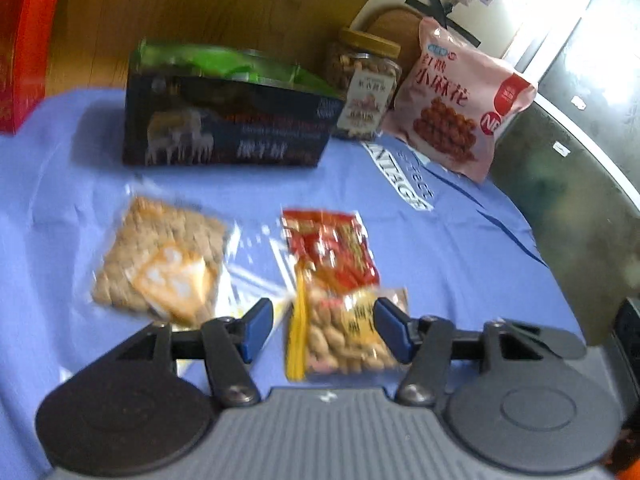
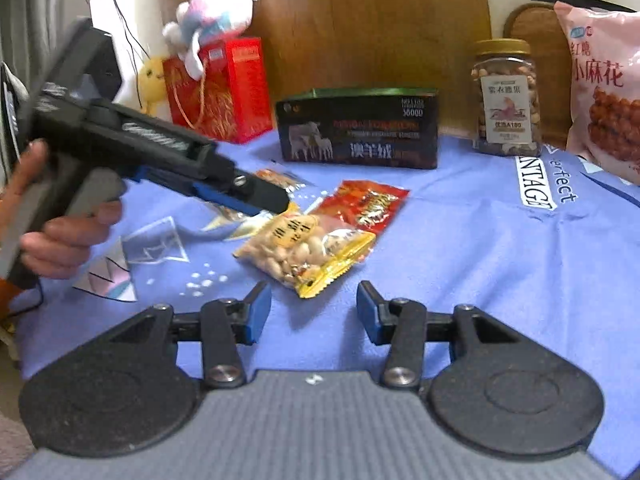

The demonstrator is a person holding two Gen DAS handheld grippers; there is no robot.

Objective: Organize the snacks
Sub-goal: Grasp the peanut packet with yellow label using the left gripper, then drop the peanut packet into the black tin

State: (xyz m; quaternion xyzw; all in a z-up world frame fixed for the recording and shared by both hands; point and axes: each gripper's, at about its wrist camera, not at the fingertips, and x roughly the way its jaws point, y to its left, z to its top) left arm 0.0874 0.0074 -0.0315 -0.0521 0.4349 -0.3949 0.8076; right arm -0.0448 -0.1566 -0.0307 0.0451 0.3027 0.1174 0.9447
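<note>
A clear bag of peanuts (image 1: 340, 340) with a yellow edge lies on the blue cloth, its top overlapping a red snack packet (image 1: 332, 248). My left gripper (image 1: 326, 328) is open and straddles the peanut bag; its pads do not press on it. In the right wrist view the left gripper (image 2: 276, 204), held by a hand (image 2: 60, 236), hovers at the far left end of the peanut bag (image 2: 308, 248). The red packet (image 2: 368, 200) lies just beyond. My right gripper (image 2: 312, 312) is open and empty, just short of the bag's near corner.
A clear pack of brown crackers (image 1: 160, 264) lies left of the peanuts. At the back stand a dark box (image 2: 360, 132), a jar of nuts (image 2: 506, 96) and a pink bag (image 2: 604, 100). A red gift bag (image 2: 224, 88) with a plush toy (image 2: 212, 16) stands far left.
</note>
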